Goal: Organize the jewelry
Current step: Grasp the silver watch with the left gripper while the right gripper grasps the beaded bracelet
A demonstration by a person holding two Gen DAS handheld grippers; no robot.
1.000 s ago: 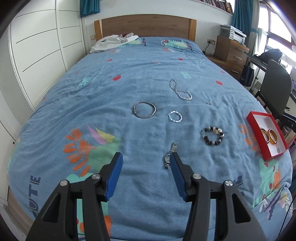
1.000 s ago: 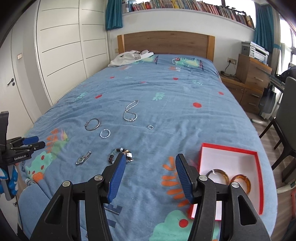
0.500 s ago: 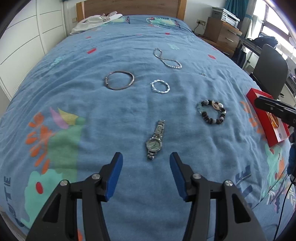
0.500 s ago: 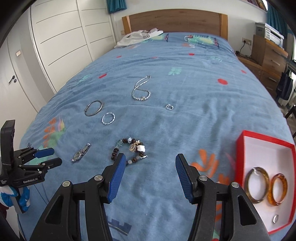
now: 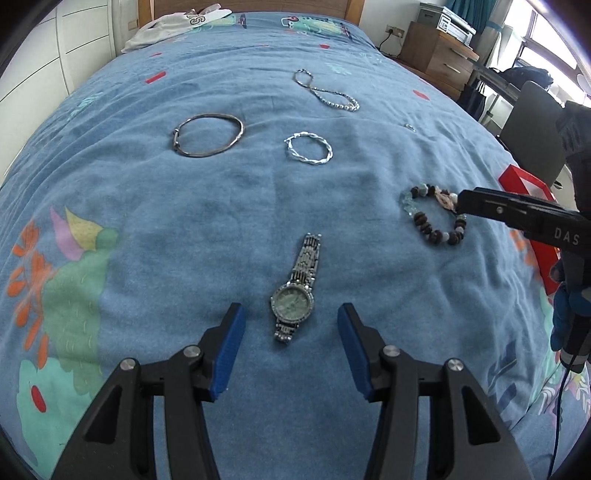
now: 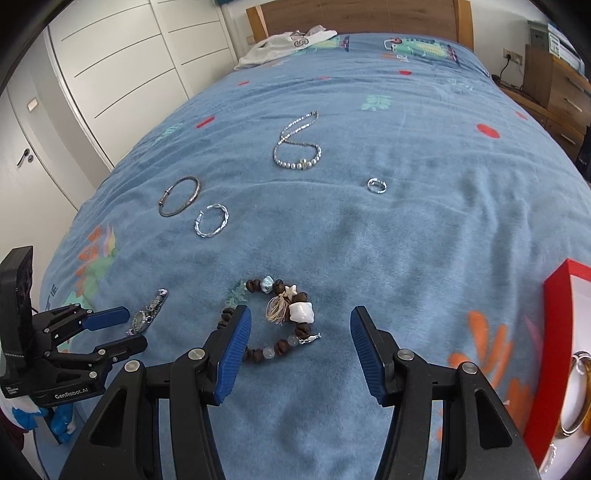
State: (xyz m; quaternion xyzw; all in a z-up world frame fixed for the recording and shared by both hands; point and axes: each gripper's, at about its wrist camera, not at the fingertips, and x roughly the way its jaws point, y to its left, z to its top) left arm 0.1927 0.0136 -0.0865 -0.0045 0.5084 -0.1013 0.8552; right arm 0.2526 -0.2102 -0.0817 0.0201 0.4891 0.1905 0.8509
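Bedroom; bed (image 5: pixel 184 229) w/ blue patterned cover carries all items. Landmark for positions: watch (image 5: pixel 294 295).

1. Left hand-held gripper (image 5: pixel 291 347): wide open, holds nothing. Blue pads either side of watch face, not touching it; watch lies lengthwise betw. them, strap running away toward headboard (image 6: pixel 354 18).
2. Right hand-held gripper (image 6: pixel 299 343): wide open, holds nothing. Straddles beaded bracelet (image 6: pixel 275 321), right of watch; left pad covers part of bead loop, contact cannot be told. In left wrist view one finger reaches in from the right over that bracelet (image 5: pixel 432 218).
3. Thin bangle (image 5: pixel 208 134): beyond watch, to the left.
4. Twisted silver bangle (image 5: pixel 309 148): beyond watch, just right of thin bangle, apart from it.
5. Bead necklace (image 5: pixel 325 92): further beyond, looped.
6. Small ring (image 6: pixel 376 185): beyond and right of watch, well apart from the rest.
7. Red tray (image 6: pixel 554 332): far right of watch at bed's right edge; holds amber bangles (image 6: pixel 576 402).
8. White garment (image 6: pixel 288 44): by headboard.

Room: bare cover betw. watch and bracelet, and betw. bracelet and tray. Wardrobe doors (image 6: pixel 129 74) off bed's left edge; wooden drawers (image 5: pixel 436 55), chair (image 5: pixel 535 125) off right edge.
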